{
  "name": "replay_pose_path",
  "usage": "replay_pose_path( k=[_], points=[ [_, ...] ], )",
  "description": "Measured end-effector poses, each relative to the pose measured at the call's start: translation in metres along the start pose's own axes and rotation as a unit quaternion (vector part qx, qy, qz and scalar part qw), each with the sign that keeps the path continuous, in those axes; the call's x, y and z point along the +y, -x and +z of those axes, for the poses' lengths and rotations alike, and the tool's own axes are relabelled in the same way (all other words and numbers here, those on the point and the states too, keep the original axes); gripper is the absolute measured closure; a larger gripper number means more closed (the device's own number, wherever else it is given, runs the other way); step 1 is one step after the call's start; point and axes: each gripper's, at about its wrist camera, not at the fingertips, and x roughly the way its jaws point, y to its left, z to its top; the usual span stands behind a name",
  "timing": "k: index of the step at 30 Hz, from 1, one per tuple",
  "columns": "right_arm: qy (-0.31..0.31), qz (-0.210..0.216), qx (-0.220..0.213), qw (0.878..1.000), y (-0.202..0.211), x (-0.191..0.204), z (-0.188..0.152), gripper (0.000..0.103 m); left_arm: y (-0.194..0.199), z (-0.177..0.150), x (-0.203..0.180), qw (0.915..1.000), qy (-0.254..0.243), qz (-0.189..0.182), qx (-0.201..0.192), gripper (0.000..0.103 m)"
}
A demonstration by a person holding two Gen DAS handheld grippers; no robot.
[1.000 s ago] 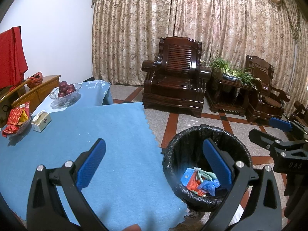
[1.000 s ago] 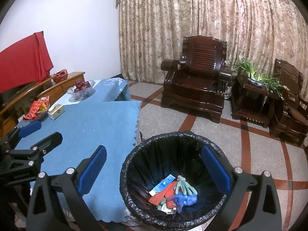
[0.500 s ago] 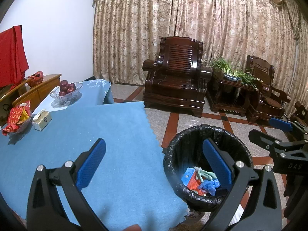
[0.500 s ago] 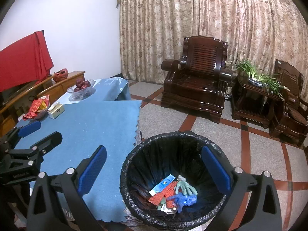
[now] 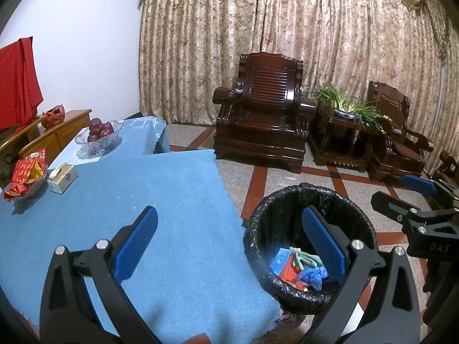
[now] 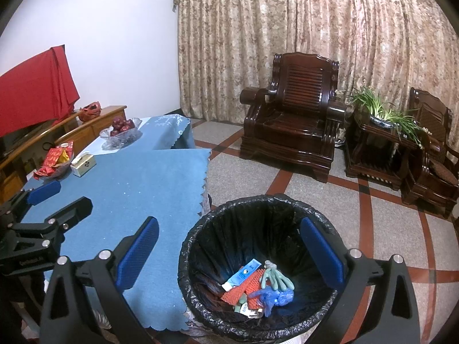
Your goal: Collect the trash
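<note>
A black-lined trash bin (image 6: pixel 200 238) stands on the floor at the right edge of the blue-clothed table (image 6: pixel 137 189). In it lie a white-blue tube (image 6: pixel 242 273), a red net (image 6: pixel 246 286), a green glove (image 6: pixel 275 278) and a blue glove (image 6: pixel 272 296). The bin also shows in the left wrist view (image 5: pixel 287 203). My right gripper (image 6: pixel 229 252) is open and empty above the bin. My left gripper (image 5: pixel 229 243) is open and empty over the table's right edge.
At the table's far left are a bowl of red wrappers (image 5: pixel 24 172), a small tissue box (image 5: pixel 61 176) and a glass bowl of red fruit (image 5: pixel 99 134). Dark wooden armchairs (image 5: pixel 266 120) and a plant stand (image 5: pixel 344 132) stand before the curtain.
Both grippers stay open and nearly still. The views shift only very slightly.
</note>
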Motion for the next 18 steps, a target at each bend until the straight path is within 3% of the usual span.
replay_pose_path(
  k=[18],
  points=[
    [-0.001, 0.000, 0.001, 1.000, -0.0007, -0.0008, -0.0021, 0.006, -0.0003, -0.0002, 0.0039, 1.0000, 0.001, 0.000, 0.001, 0.005]
  ],
)
